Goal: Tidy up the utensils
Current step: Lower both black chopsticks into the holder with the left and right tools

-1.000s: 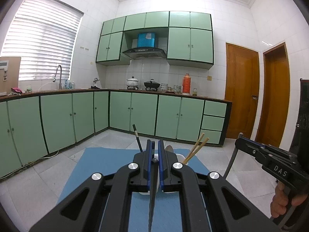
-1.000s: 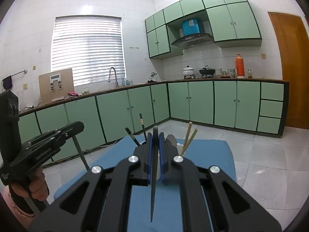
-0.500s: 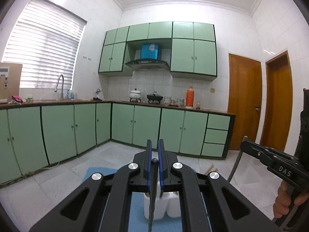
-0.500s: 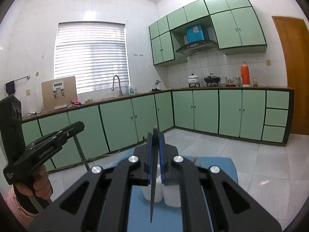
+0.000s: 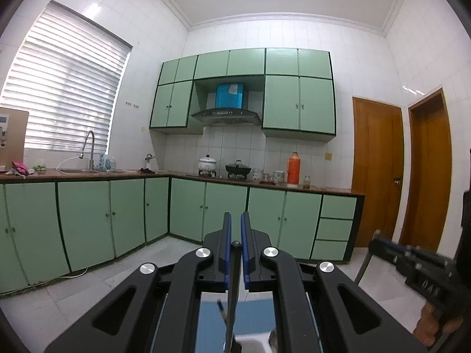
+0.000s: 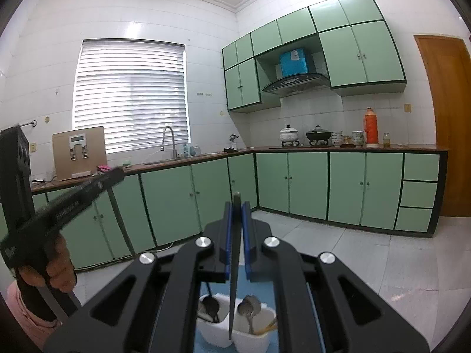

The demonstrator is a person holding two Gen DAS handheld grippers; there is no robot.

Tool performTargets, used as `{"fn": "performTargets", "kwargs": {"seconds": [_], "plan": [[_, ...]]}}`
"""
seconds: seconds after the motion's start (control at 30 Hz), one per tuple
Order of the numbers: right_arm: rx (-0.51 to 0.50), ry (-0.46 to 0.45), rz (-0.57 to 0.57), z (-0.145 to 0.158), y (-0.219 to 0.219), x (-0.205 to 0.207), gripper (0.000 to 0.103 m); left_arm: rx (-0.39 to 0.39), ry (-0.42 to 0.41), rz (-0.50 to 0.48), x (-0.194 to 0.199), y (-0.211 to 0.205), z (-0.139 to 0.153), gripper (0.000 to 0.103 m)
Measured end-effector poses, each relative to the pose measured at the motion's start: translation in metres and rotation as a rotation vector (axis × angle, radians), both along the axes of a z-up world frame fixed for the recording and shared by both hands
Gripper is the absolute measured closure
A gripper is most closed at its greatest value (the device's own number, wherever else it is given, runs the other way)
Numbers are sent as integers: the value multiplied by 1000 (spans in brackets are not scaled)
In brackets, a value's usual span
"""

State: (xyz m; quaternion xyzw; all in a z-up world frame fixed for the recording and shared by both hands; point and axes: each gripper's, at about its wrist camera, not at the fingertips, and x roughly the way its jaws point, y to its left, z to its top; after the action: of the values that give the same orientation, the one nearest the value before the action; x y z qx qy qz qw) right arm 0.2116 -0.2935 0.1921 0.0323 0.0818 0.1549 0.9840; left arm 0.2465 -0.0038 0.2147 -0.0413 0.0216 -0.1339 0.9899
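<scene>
My left gripper [image 5: 234, 220] is shut on a thin dark chopstick [image 5: 232, 288] that hangs down between the blue pads. My right gripper [image 6: 236, 210] is shut on another dark chopstick [image 6: 234, 267], held point-down above a white utensil holder [image 6: 235, 328]. The holder holds spoons [image 6: 248, 306] and wooden chopsticks and stands on a blue mat [image 6: 259, 286]. In the left wrist view only the holder's rim [image 5: 253, 339] shows at the bottom edge. The left gripper also appears at the left of the right wrist view [image 6: 88, 185], and the right gripper at the right of the left wrist view [image 5: 412, 267].
Green base cabinets [image 5: 117, 220] run along the walls under a counter with a sink tap [image 5: 88, 147], pots [image 5: 237, 169] and an orange flask [image 5: 292, 167]. Wooden doors [image 5: 376, 176] stand at the right. The floor is pale tile [image 6: 368, 253].
Both grippers have risen and tilted up with their chopsticks. The holder and mat have dropped to the bottom of both views.
</scene>
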Motion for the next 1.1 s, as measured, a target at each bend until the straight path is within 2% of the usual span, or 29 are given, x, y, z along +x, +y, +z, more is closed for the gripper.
{"fn": "performTargets", "kwargs": {"seconds": [0.13, 0.27, 0.4, 0.57, 0.87, 1.1], "plan": [[-13, 1, -21, -2, 0, 20, 97, -15, -10, -19, 24, -10, 10, 97], [-16, 20, -40, -11, -2, 40, 97, -29, 1, -53, 47, -24, 7, 97], [-22, 39, -50, -26, -2, 53, 97, -34, 32, -82, 69, -34, -9, 97], [-27, 72, -53, -44, -1, 60, 97, -30, 123, -102, 93, -39, -42, 97], [-33, 150, -43, -76, 7, 70, 97, 4, 232, -117, 105, -37, -81, 96], [-33, 208, -36, -95, 12, 73, 97, 31, 272, -116, 103, -38, -98, 96]]}}
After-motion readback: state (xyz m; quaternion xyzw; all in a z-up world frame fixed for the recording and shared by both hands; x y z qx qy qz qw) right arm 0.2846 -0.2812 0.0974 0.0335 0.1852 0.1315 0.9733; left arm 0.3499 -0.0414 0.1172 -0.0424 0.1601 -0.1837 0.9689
